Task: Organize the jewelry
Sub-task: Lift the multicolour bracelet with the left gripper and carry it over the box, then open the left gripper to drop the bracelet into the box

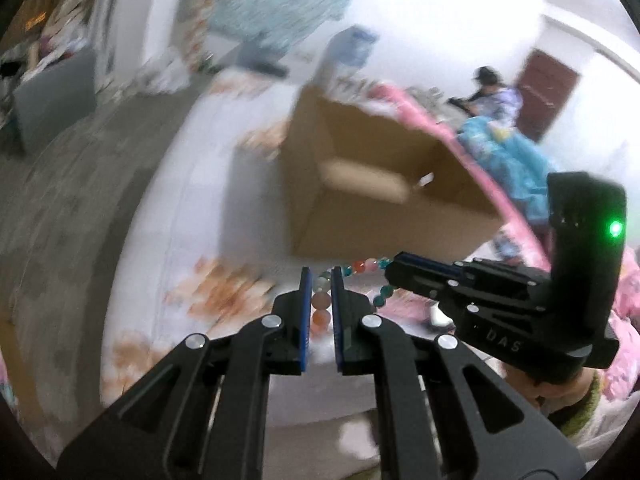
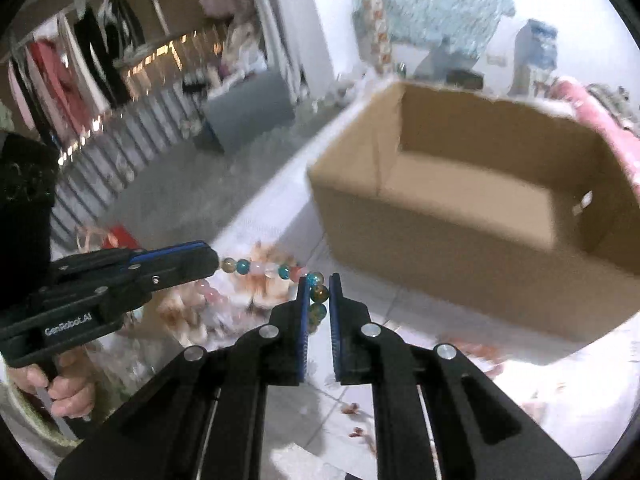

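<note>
A bead bracelet (image 1: pixel 362 266) of teal, pink, orange and clear beads hangs stretched between my two grippers above a floral white bedsheet. My left gripper (image 1: pixel 321 276) is shut on its pale pink and orange beads; in the right wrist view it comes in from the left (image 2: pixel 214 258). My right gripper (image 2: pixel 319 282) is shut on the teal and amber beads of the bracelet (image 2: pixel 260 268); in the left wrist view it reaches in from the right (image 1: pixel 390 270). An open cardboard box (image 2: pixel 460 236) stands just beyond, also seen as the box (image 1: pixel 380 216) ahead.
The bedsheet (image 1: pixel 188 208) spreads under both grippers. A pink bed edge (image 1: pixel 448 132) and blue bedding (image 1: pixel 516 160) lie at the right, with a person (image 1: pixel 496 94) far back by a brown door. A clothes rack (image 2: pixel 80 68) and a grey stool (image 2: pixel 248 108) stand on the floor at the left.
</note>
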A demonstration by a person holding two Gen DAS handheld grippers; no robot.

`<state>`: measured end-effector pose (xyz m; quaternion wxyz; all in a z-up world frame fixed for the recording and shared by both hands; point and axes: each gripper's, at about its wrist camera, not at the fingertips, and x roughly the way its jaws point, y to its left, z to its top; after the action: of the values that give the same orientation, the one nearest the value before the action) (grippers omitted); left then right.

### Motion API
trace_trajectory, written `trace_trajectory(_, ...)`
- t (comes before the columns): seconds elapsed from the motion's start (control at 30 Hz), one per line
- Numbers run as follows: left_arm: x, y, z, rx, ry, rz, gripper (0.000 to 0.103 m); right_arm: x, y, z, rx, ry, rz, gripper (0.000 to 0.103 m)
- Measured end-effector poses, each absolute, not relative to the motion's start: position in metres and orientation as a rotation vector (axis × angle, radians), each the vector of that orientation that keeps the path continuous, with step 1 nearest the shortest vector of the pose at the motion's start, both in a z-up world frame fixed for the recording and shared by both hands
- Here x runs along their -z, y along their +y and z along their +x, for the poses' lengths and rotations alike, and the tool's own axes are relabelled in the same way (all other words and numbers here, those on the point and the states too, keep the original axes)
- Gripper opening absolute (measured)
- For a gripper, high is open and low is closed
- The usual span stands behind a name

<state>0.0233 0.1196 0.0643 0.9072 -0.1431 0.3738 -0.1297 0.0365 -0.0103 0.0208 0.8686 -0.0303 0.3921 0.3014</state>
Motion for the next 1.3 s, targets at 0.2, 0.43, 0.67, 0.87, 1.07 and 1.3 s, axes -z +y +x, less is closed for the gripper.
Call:
trace_trajectory(0.2,-0.138,0.077,0.071,0.401,0.641,-0.183,0.008,-0.094,-0.057,0.069,-0.587,0.714,-0.010,0.010)
trace_trajectory(0.43,-0.123,0.047,0.187,0.421,0.830,-0.138,0.008,-0.077,-0.081,0.188,-0.566,0.957,0.133,0.010)
trace_trajectory(0.67,-0.061,0.045,0.281,0.292,1.076,-0.054,0.008,-0.019,-0.063,0.274,-0.509,1.178,0.123,0.010)
trace_trajectory(0.87,-0.051,0.043,0.313,0.187,1.093,0.011,0.012,0.006,-0.047,0.313,-0.498,1.258,0.136,0.011)
trace_trajectory(1.07,-0.067,0.047,0.307,0.166,1.007,-0.021,0.039,0.010,-0.064,0.325,-0.495,1.236,0.226,0.011)
trace_trajectory(1.3,-0.106,0.056,0.252,0.195,0.870,-0.001,0.071,-0.036,-0.102,0.286,-0.517,1.055,0.244,0.011)
